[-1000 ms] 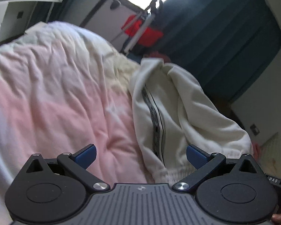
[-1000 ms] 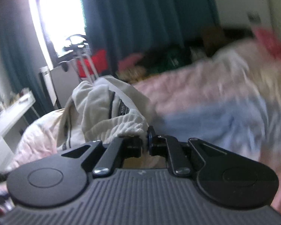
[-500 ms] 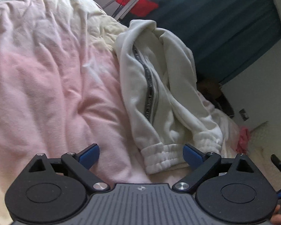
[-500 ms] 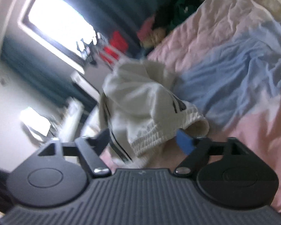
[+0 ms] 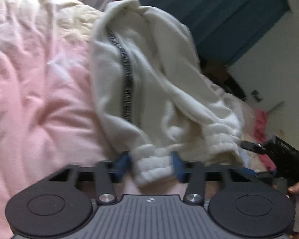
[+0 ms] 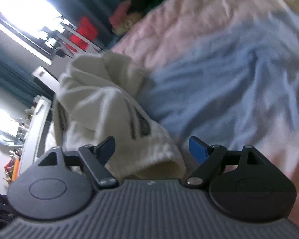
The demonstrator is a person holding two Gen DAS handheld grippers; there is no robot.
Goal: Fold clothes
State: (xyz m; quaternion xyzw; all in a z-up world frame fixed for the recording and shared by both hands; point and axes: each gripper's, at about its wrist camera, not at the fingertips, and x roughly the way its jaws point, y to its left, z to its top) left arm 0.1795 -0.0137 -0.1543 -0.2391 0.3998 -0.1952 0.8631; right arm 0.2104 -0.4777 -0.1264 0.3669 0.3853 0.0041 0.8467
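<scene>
Cream sweatpants (image 5: 149,83) with a black side stripe (image 5: 127,91) lie bunched on the bed. My left gripper (image 5: 152,166) has a ribbed cuff (image 5: 153,169) between its blue pads, jaws narrowed around it but not fully closed. My right gripper (image 6: 151,149) is open, its pads either side of the other ribbed cuff (image 6: 159,155) of the sweatpants (image 6: 101,101). The right gripper's tip also shows at the right edge of the left wrist view (image 5: 255,147).
The bed has a pink and cream duvet (image 5: 39,91), with a blue patch (image 6: 229,75) on the right. Dark teal curtains (image 5: 219,10), a bright window (image 6: 24,6), a red item on a stand (image 6: 85,29) and a white shelf (image 6: 35,119) surround it.
My left gripper has moved up to the cuff and narrowed around it. My right gripper has let go of the cloth, opened, and now straddles the other cuff.
</scene>
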